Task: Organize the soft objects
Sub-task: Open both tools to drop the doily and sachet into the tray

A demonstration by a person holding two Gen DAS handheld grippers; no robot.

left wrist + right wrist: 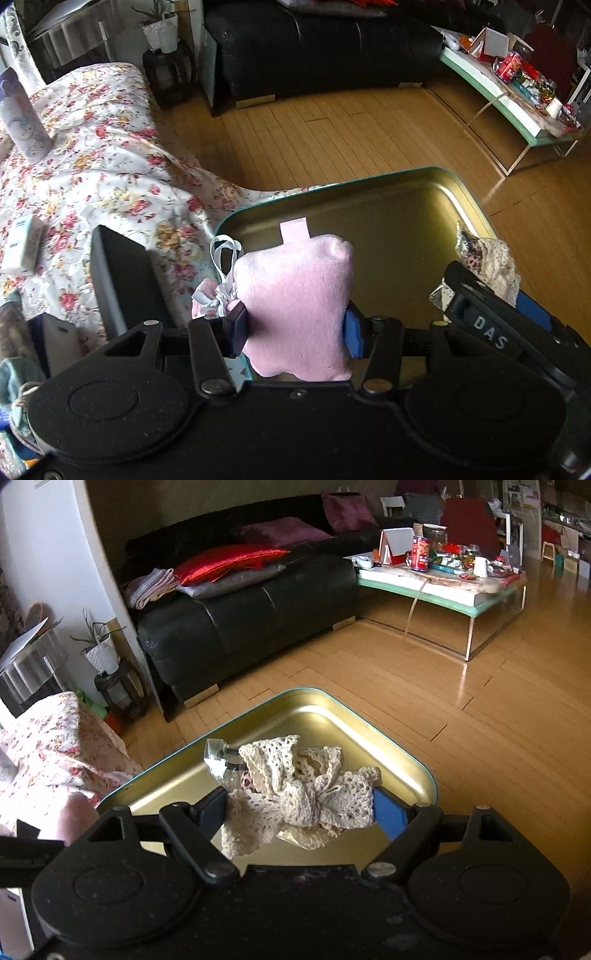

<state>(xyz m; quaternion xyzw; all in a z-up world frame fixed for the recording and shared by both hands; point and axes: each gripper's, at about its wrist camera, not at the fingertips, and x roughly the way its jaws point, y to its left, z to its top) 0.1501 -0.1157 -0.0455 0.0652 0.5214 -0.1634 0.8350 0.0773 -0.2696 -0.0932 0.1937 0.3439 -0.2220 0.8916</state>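
1. Left wrist view: your left gripper (pixel 295 332) is pinching a pink plush pouch (pixel 295 302) at the centre of the frame, its fingers pressed into both of the pouch's sides. A small pink tab sticks up from the pouch's top edge.
2. Behind the pouch, filling the centre right, lies a gold metal tray (pixel 406 221) with a teal rim; the pouch hangs over its near left part.
3. At the left of the pouch sits a small pink item tied with white ribbon (pixel 218 291), on the floral tablecloth (pixel 110 177) that covers the left of the frame.
4. At the right edge, your right gripper (pixel 491 280) reaches in over the tray, with lace showing at its tip.
5. Right wrist view: your right gripper (pixel 299 808) is clamped on a bundle of cream crochet lace (pixel 306 790) at the lower centre, with a bit of clear wrapper (pixel 218 757) at the bundle's upper left.
6. The lace hangs over the gold tray (pixel 332 716), whose corner points toward the upper centre.
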